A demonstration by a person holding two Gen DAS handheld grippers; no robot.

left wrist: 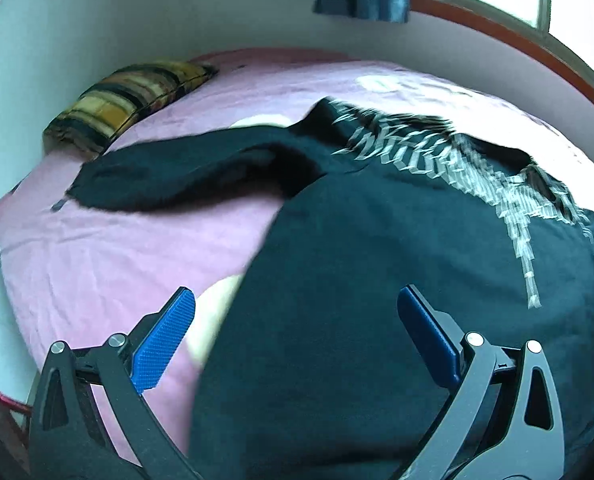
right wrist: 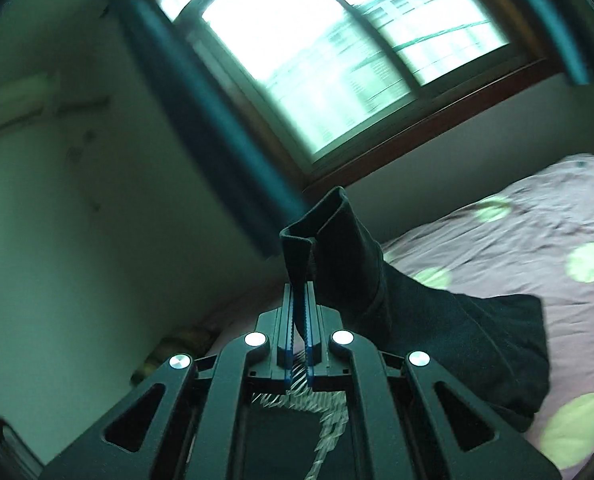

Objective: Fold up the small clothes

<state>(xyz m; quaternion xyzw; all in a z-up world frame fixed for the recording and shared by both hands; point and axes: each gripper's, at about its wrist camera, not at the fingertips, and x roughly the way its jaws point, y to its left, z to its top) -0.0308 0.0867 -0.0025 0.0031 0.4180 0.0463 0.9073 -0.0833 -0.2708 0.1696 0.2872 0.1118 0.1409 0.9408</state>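
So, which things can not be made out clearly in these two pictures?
- Black long-sleeved shirt with white print: left wrist view, its near hem is cut off by the frame edge and the open left gripper.
- The white print itself is too smeared to read.
- Right gripper: shut on the shirt; which part of the shirt it holds is unclear.
- Pink spotted bedsheet: blurred by motion.

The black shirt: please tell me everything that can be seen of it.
The shirt is black, soft cloth, long-sleeved, with a pale grey print across it. Most of it lies spread on the pink sheet, one sleeve stretched out toward the pillow. The right gripper is shut on a folded edge and lifts it. The left gripper hovers open over it.
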